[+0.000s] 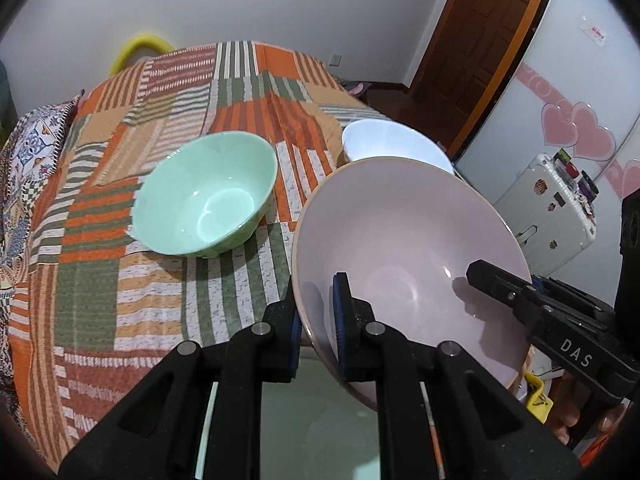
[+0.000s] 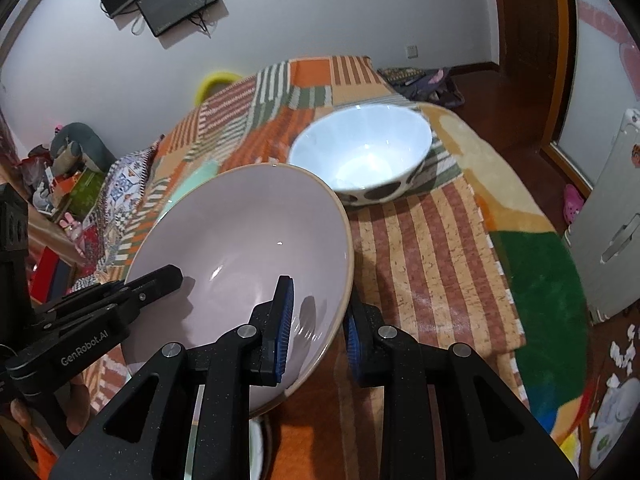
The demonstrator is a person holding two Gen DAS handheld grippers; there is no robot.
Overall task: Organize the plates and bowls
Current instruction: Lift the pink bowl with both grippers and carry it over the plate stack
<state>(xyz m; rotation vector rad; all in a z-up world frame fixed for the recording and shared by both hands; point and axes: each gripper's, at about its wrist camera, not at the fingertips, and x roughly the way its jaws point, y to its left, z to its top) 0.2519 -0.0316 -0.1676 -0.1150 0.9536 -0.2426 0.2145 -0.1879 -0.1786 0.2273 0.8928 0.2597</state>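
A large pale pink bowl (image 1: 408, 248) is held up, tilted, by both grippers. My left gripper (image 1: 318, 320) is shut on its left rim, one finger inside and one outside. My right gripper (image 2: 316, 320) is shut on its right rim (image 2: 344, 264) the same way; it also shows in the left wrist view (image 1: 500, 284). A mint green bowl (image 1: 208, 196) stands on the striped patchwork cloth (image 1: 120, 280) to the left. A white bowl with dark spots (image 2: 364, 152) stands behind the pink bowl. A pale green plate (image 1: 320, 432) lies under the left gripper.
The cloth-covered surface drops off on the right to a dark wooden floor (image 2: 472, 92). A white suitcase (image 1: 548, 208) stands to the right, a brown door (image 1: 476, 40) behind it. A colourful rug (image 2: 536, 264) lies on the right.
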